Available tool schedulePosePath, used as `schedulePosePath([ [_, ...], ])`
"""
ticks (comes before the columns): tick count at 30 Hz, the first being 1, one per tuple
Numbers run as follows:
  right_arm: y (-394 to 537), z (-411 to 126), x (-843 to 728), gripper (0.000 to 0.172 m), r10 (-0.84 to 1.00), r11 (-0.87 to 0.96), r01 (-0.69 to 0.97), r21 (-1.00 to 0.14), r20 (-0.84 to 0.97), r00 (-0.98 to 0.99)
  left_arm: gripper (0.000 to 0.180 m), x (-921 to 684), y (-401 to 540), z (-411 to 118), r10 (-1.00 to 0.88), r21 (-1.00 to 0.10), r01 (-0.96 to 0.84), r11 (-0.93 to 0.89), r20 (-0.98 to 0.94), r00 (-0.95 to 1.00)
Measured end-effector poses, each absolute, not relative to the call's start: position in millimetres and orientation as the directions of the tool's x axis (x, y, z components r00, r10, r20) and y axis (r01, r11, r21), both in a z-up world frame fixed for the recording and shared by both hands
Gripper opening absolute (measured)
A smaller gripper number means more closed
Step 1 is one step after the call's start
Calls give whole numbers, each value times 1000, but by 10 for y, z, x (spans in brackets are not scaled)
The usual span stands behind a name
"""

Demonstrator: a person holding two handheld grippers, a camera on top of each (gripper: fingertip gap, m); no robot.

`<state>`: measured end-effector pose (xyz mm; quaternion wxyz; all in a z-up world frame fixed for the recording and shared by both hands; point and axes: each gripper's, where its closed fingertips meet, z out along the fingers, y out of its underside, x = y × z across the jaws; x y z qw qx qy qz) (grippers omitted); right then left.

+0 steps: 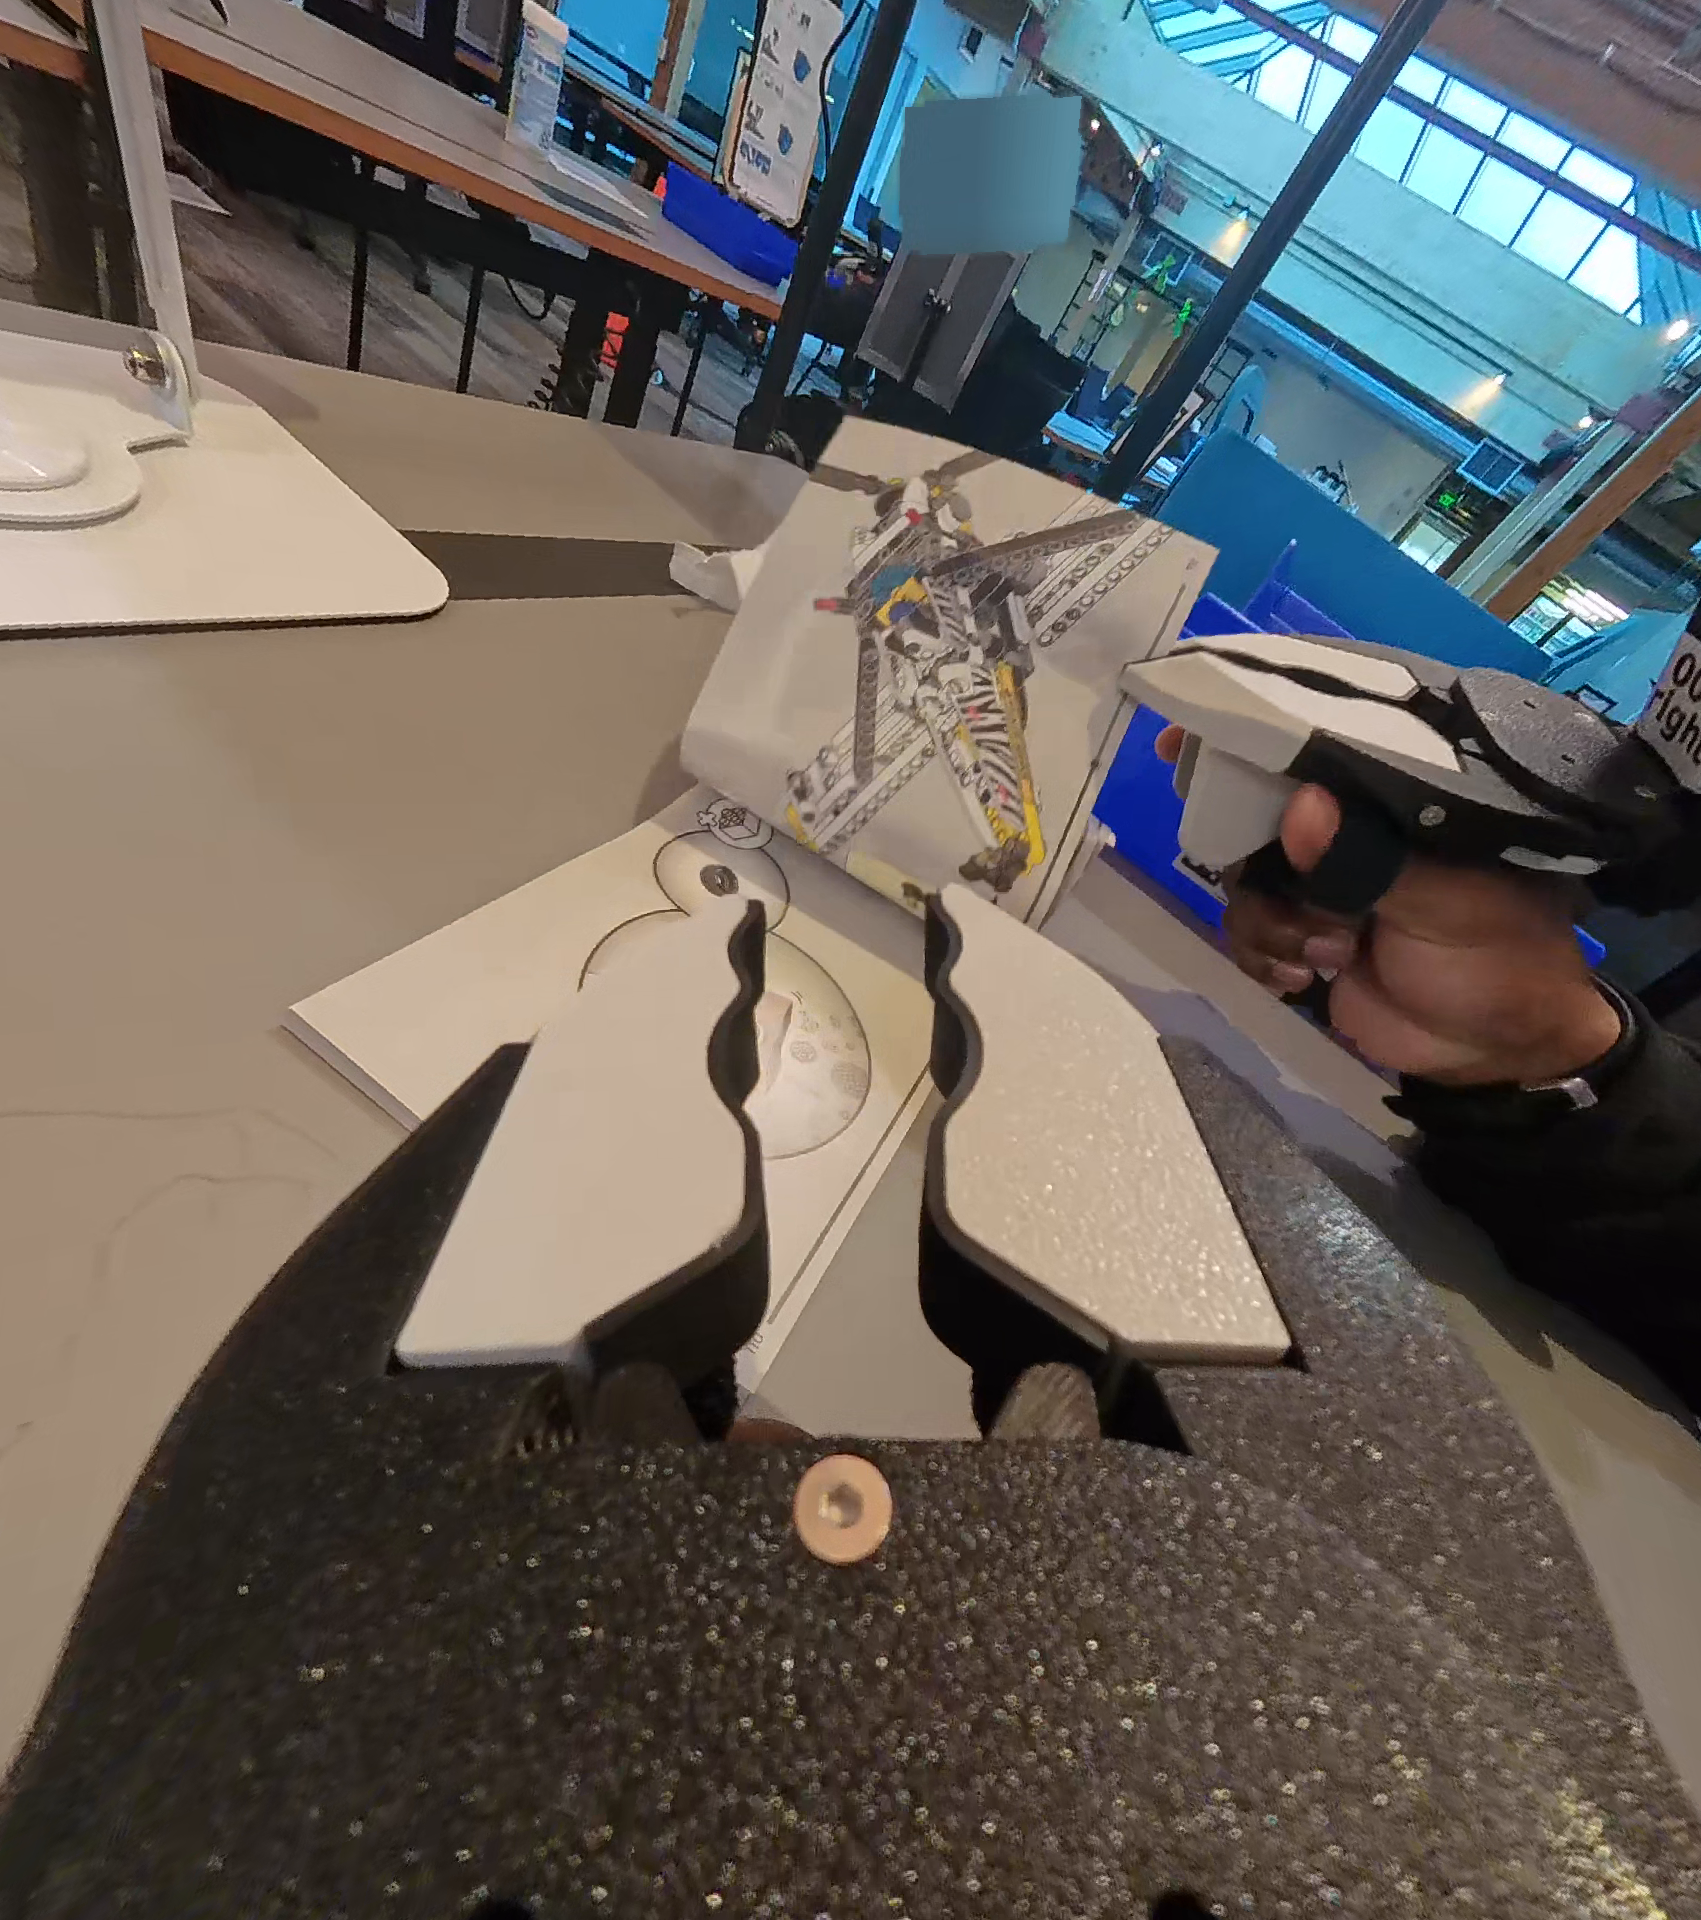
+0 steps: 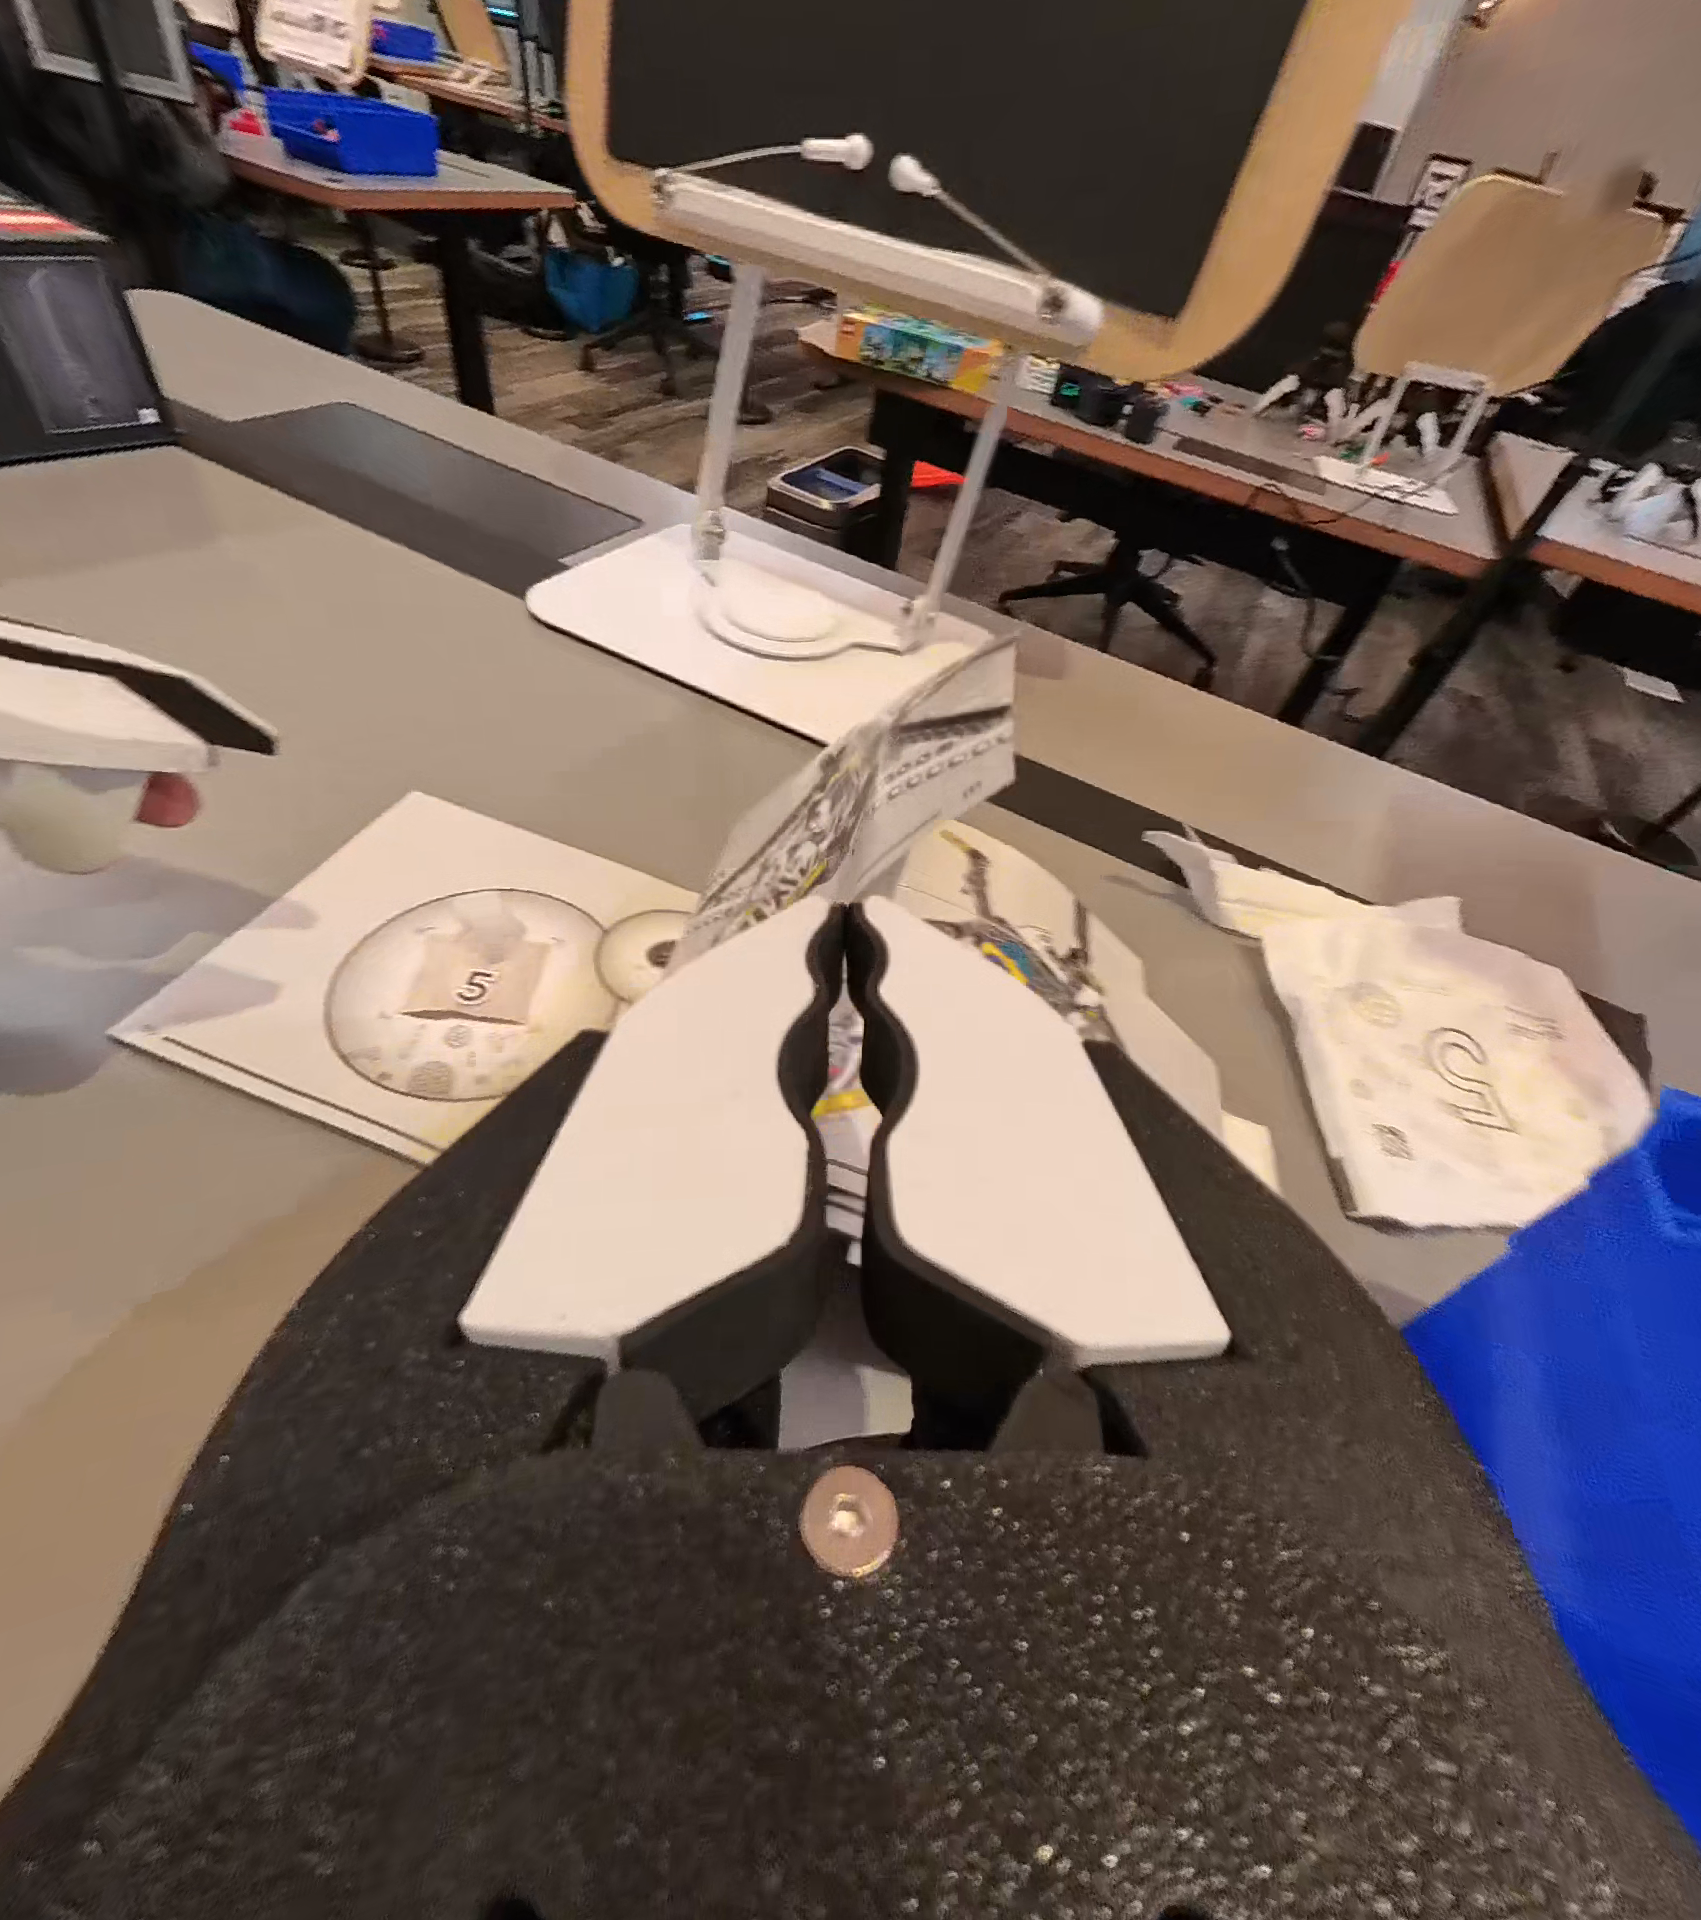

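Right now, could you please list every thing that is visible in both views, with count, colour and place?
booklet: one, white, open on the table.
lifted page: one, printed, raised above the booklet, pinched by the right gripper.
paper bag: one, white, torn, right of the booklet.
bin: one, blue, at the right edge.
stand: one, white base, far side of the table.
table: one, grey.
left gripper: open, above the booklet.
right gripper: shut on the lifted page.

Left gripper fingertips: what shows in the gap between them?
Left wrist view: only the open booklet flat on the grey table shows through the left gripper; nothing is gripped.
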<state>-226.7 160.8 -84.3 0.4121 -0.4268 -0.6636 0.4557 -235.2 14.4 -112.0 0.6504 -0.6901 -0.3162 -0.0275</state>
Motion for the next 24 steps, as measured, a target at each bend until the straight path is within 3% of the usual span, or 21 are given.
schedulePosePath([
  [24,2260,-952,-2198,0,983,-20,252,-968,-65,-172,27,-2426,74,-1133,439,-885,461,66,440,783],
])
